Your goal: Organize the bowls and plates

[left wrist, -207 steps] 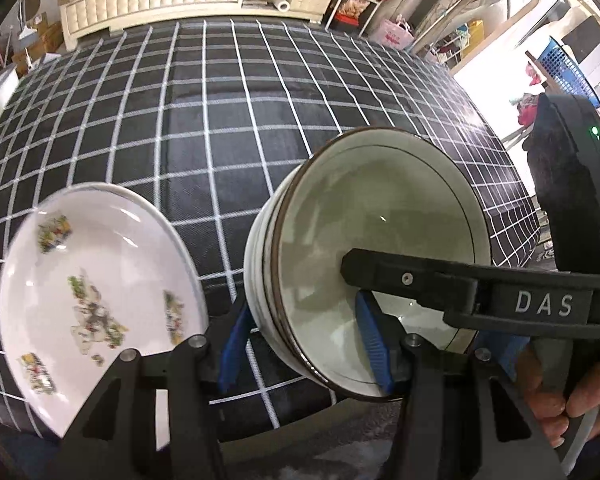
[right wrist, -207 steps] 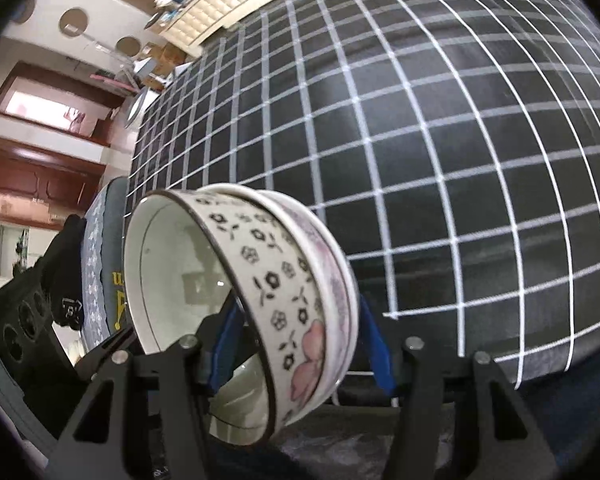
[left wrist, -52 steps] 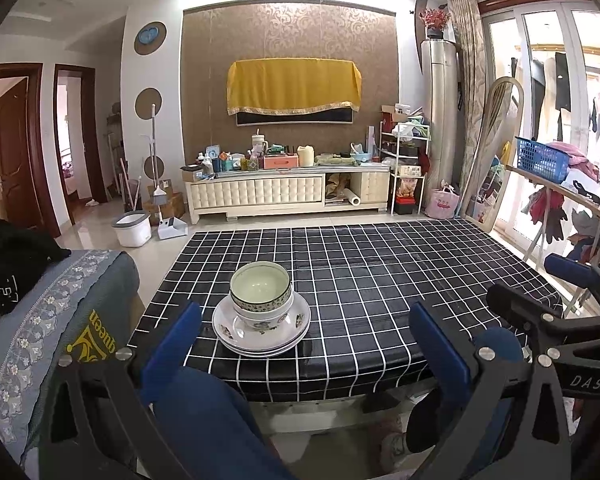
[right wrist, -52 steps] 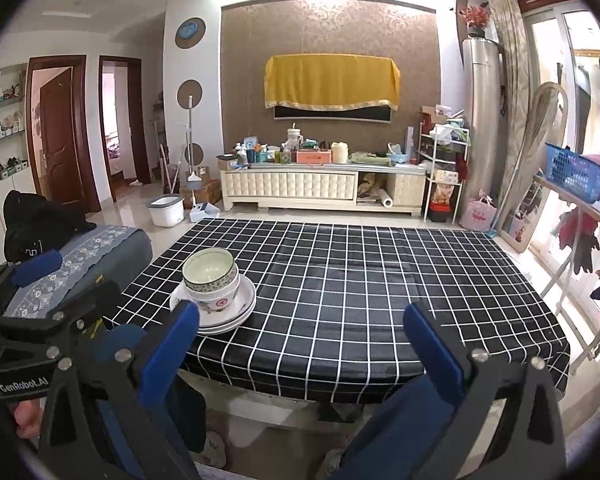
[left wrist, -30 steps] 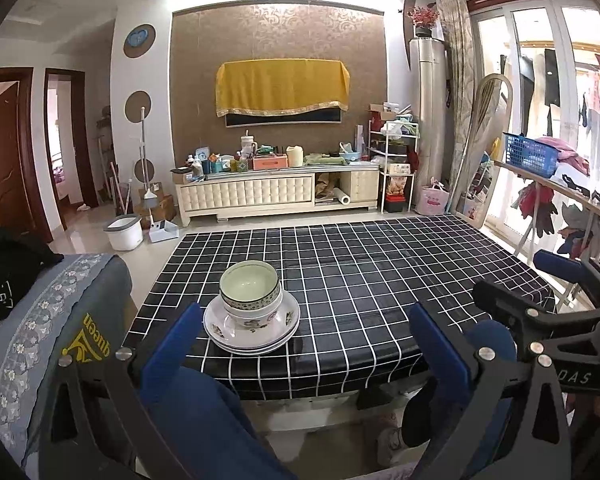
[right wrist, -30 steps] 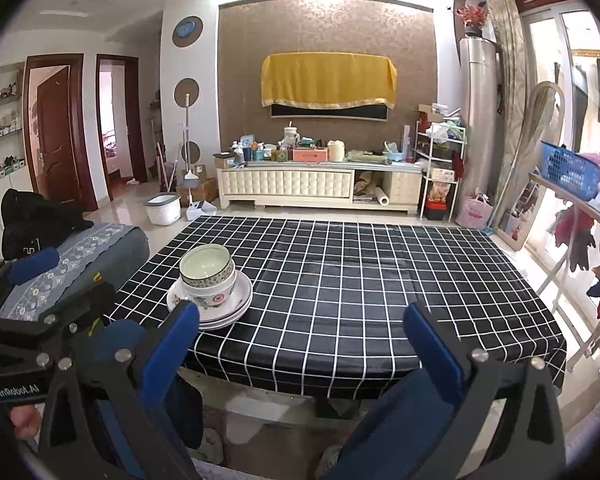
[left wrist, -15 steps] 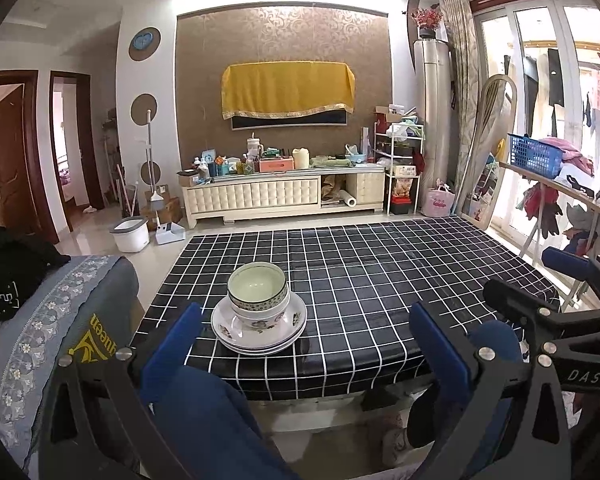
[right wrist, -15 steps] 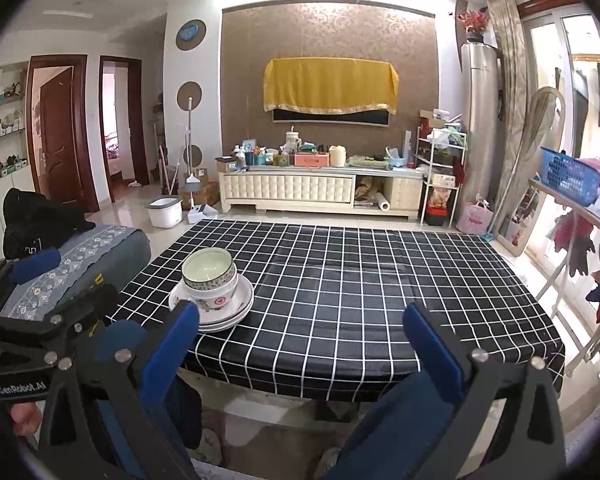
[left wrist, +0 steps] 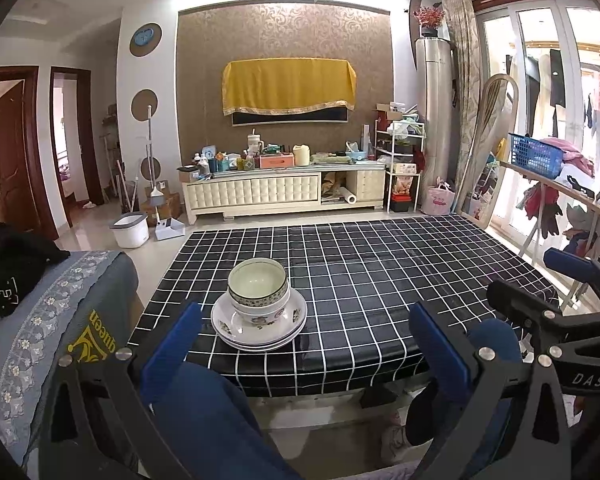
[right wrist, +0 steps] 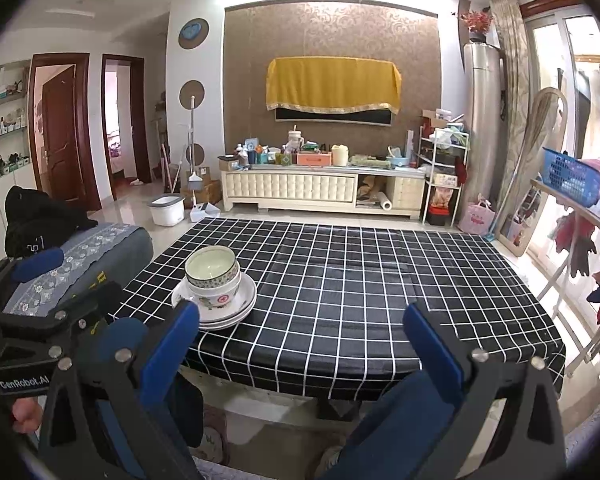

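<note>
A stack of bowls [left wrist: 259, 293] sits nested on a stack of white plates [left wrist: 260, 334] near the front left of the black checked table [left wrist: 360, 276]. The same bowls [right wrist: 213, 276] and plates [right wrist: 236, 312] show in the right wrist view. My left gripper [left wrist: 306, 342] is open and empty, held back from the table's front edge. My right gripper [right wrist: 300, 338] is open and empty too, also off the table. The right gripper also shows in the left wrist view [left wrist: 556, 296], and the left gripper in the right wrist view [right wrist: 48, 280].
A grey-covered seat with a black garment [left wrist: 40, 304] stands left of the table. A cream TV cabinet [left wrist: 284, 196] with clutter lines the far wall. A clothes rack with a blue basket [left wrist: 536, 156] is at the right. My knees show below the table edge.
6.9 s ago both grippers were clamped on bowls over the table. Now both are open and drawn back, and the bowls sit stacked on the plates. Over the last second only slight camera drift.
</note>
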{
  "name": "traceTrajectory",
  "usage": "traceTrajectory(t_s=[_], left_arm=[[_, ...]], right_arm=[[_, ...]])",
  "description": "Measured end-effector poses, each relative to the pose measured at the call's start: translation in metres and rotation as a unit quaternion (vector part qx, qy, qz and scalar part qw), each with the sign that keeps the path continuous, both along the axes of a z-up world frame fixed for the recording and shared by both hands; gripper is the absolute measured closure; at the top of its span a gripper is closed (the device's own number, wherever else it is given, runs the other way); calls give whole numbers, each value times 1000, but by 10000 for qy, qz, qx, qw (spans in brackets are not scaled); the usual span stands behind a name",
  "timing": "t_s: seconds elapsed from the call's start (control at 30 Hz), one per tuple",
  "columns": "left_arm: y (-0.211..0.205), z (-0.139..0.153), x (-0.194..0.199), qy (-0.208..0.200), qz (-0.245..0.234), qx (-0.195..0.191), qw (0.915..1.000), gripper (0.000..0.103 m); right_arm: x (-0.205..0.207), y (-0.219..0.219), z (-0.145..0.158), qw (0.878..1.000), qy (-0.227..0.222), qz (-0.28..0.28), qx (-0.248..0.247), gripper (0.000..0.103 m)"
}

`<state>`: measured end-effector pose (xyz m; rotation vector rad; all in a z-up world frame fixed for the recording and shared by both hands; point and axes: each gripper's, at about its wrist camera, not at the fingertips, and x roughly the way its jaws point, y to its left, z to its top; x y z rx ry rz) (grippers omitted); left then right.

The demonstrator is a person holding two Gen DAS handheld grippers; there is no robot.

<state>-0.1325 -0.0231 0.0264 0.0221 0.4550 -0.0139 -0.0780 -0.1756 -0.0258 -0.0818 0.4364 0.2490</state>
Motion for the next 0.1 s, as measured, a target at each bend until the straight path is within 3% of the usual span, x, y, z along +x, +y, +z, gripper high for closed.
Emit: traceTrajectory(t_s=[0.1], left_arm=[[0, 0, -1, -3, 13, -6, 10000, 0]], right_arm=[[0, 0, 0, 10000, -1, 3, -1, 0]])
